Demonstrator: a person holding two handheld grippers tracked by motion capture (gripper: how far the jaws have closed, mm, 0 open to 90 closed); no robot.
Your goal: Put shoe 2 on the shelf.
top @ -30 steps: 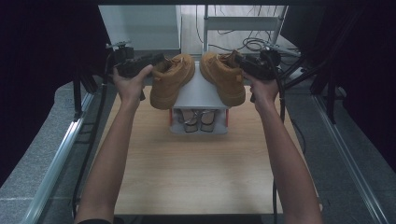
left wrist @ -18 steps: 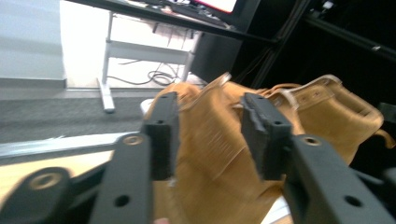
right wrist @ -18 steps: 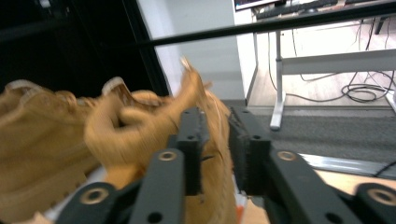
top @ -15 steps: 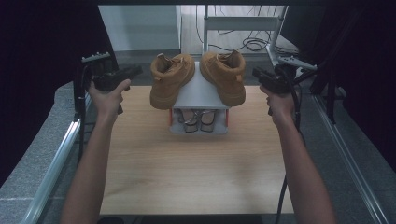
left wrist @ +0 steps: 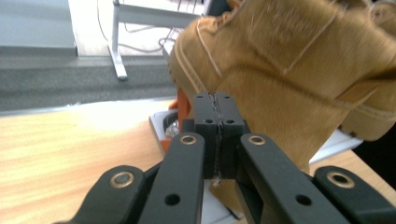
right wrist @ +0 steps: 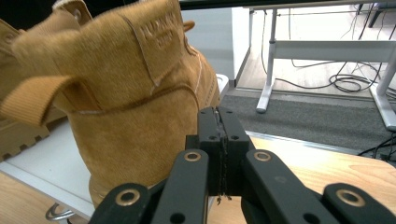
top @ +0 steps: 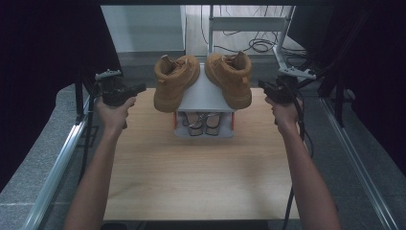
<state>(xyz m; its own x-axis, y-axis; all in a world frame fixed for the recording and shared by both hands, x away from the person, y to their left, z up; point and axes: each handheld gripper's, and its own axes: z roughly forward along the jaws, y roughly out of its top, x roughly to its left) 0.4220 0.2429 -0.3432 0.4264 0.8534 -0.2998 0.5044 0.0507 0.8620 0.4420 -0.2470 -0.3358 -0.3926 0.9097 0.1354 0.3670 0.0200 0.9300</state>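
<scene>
Found the two tan boots up on the sloped top of the grey rack [top: 203, 96] at the far end of the table [top: 191, 182] — left boot [top: 174, 85] and right boot [top: 231, 79] side by side, splayed apart, tilted, soles hanging a little past the top's edges. Held neither. Read the left gripper [top: 136, 88] as clenched on nothing, pads pressed flat together in its own view [left wrist: 216, 100], just beside the left boot's suede but apart from it. Read the same of the right gripper [right wrist: 218, 114] — jaws just closed, empty, near the right boot's heel tab.

Judged the placing done and the clearing of the hands as the step in hand. Best done by drawing each gripper straight outward and low, away from the suede, with no sweep inward: looked as though a nudge could tip a boot off so narrow and slanted a perch. Worth keeping the trailing cables off the rack too.

Noted a pair of strappy sandals [top: 203, 123] on the shelf below, under the boots. Noted metal rails along both table sides, close to the left hand [top: 114, 112] and right hand [top: 283, 112], and desk legs and loose wires on the floor beyond.
</scene>
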